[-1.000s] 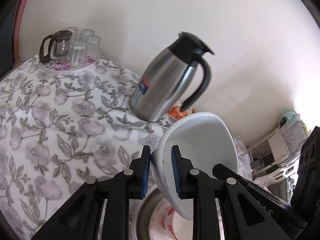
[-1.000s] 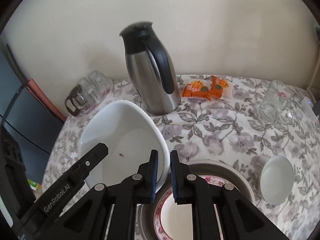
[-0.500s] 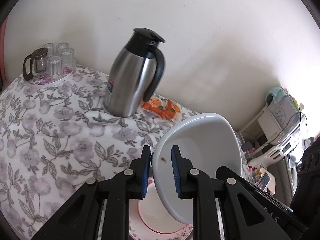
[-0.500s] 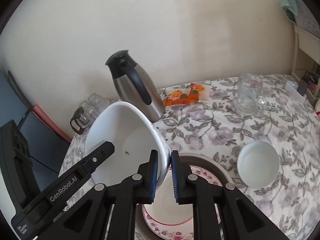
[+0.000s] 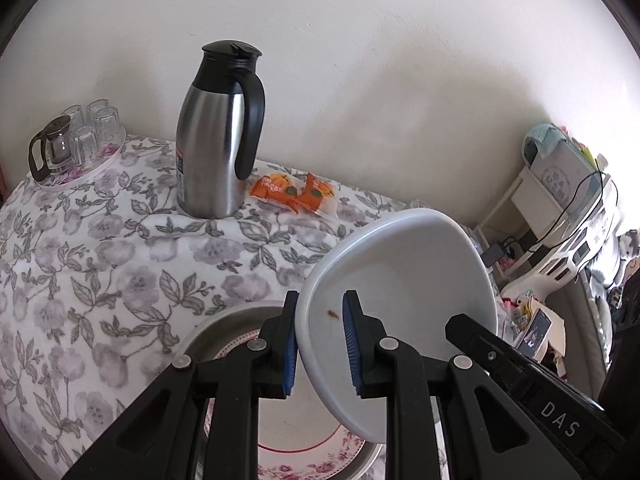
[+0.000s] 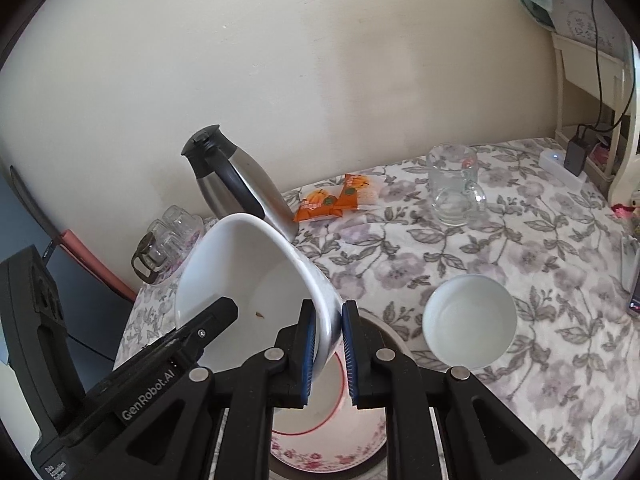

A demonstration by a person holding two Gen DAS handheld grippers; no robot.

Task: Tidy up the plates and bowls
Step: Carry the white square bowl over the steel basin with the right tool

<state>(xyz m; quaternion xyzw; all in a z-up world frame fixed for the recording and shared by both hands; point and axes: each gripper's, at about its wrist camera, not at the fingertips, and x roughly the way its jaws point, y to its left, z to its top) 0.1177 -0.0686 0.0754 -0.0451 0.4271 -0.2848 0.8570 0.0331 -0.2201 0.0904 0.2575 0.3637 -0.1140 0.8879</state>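
- Both grippers are clamped on one large white bowl [image 5: 404, 280], on opposite sides of its rim; the bowl is tilted steeply and held off the table.
- Left gripper [image 5: 320, 344]: blue pads pinch the bowl's left rim, lower centre of the left wrist view. The right gripper's black finger shows at lower right of that frame, against the bowl's far edge.
- Right gripper [image 6: 329, 354]: pads squeezed tight on the bowl's right rim, bottom centre of the right wrist view. The left gripper's body fills the lower left.
- Small brown speck [image 6: 260, 314] inside the bowl.
- Directly under the bowl: floral-rimmed plate [image 6: 352, 440] with a red ring, sitting in a grey metal dish [image 5: 224, 320], bottom centre of both frames.
- Small white bowl [image 6: 469, 322] stands on the floral tablecloth [image 5: 100, 264], right of centre in the right wrist view, just beside the metal dish.
- Steel thermos jug [image 5: 218, 140] stands upright, upper left of centre in the left view; orange snack packets [image 5: 294, 190] lie just right of its base.
- Glass mug [image 6: 454, 190] at upper right of the right view.
- Tray of glasses with a small glass teapot [image 5: 50, 152] at far left.
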